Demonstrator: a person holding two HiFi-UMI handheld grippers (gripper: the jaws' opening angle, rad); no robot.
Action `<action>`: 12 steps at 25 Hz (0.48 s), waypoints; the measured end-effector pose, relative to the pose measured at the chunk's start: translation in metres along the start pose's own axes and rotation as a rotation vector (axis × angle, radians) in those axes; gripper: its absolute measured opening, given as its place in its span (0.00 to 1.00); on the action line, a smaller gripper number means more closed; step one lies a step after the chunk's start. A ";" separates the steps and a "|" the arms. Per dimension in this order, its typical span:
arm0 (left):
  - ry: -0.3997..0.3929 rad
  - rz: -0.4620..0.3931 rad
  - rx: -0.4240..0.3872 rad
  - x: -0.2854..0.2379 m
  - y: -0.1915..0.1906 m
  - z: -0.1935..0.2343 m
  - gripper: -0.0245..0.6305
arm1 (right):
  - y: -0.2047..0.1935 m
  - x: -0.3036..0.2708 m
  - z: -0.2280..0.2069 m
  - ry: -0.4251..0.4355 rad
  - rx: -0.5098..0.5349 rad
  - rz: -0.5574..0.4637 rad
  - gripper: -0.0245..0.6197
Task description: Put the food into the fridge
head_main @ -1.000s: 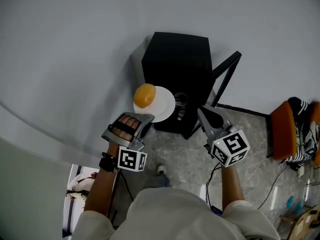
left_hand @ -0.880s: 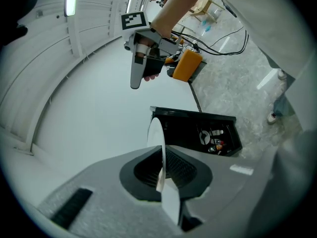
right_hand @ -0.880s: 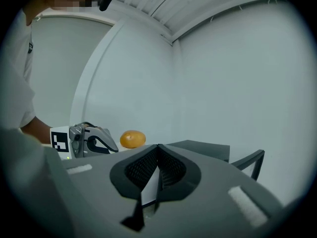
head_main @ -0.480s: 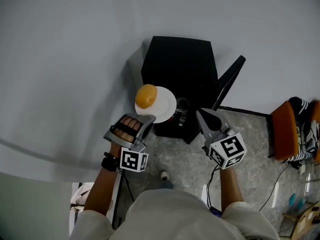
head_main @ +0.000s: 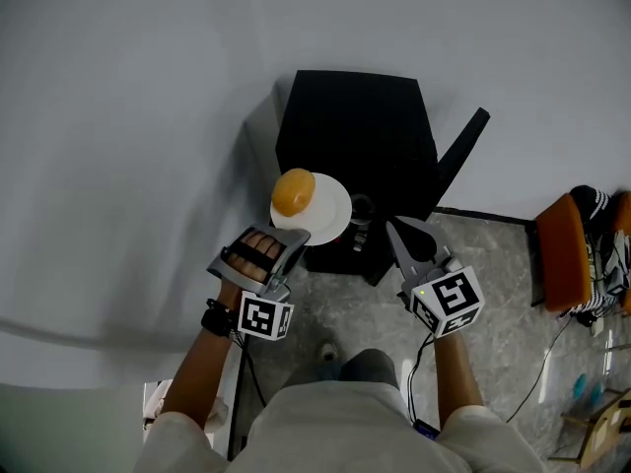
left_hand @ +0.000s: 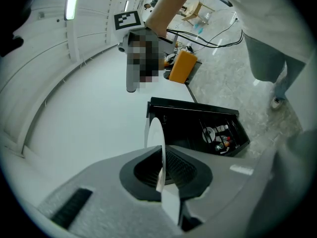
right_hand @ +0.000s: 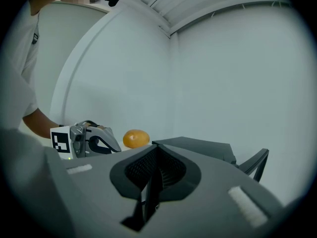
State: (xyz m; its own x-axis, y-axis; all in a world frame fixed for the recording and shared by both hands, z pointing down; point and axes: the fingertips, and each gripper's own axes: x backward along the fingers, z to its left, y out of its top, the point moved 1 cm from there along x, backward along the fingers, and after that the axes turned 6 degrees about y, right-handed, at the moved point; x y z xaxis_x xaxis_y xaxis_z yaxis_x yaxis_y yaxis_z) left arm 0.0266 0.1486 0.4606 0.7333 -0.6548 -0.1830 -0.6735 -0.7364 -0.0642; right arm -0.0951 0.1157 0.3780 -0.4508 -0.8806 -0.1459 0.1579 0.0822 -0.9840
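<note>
Left gripper [head_main: 294,236] clamped on plate [head_main: 331,211] rim, orange food [head_main: 293,192] atop

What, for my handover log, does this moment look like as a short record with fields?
left hand-held gripper: shut on the rim of the white plate
plate load: one round orange food item, on the plate's left part
right hand-held gripper: jaws together, nothing between them
fridge: black, low; door swung open
plate position: held level in front of the fridge, not yet inside
background: orange chair at right
</note>
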 end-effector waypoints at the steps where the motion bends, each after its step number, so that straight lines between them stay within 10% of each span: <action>1: -0.002 0.000 -0.007 0.002 0.001 0.002 0.07 | 0.004 0.000 0.002 0.002 -0.003 0.000 0.05; 12: 0.020 -0.002 0.003 -0.001 -0.001 0.012 0.07 | 0.003 -0.017 0.002 0.000 -0.065 0.005 0.05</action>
State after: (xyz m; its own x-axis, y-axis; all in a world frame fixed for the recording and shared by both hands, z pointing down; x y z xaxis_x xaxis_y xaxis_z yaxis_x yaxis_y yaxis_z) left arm 0.0252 0.1521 0.4494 0.7361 -0.6568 -0.1634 -0.6725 -0.7370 -0.0672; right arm -0.0852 0.1295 0.3776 -0.4500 -0.8802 -0.1508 0.1032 0.1165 -0.9878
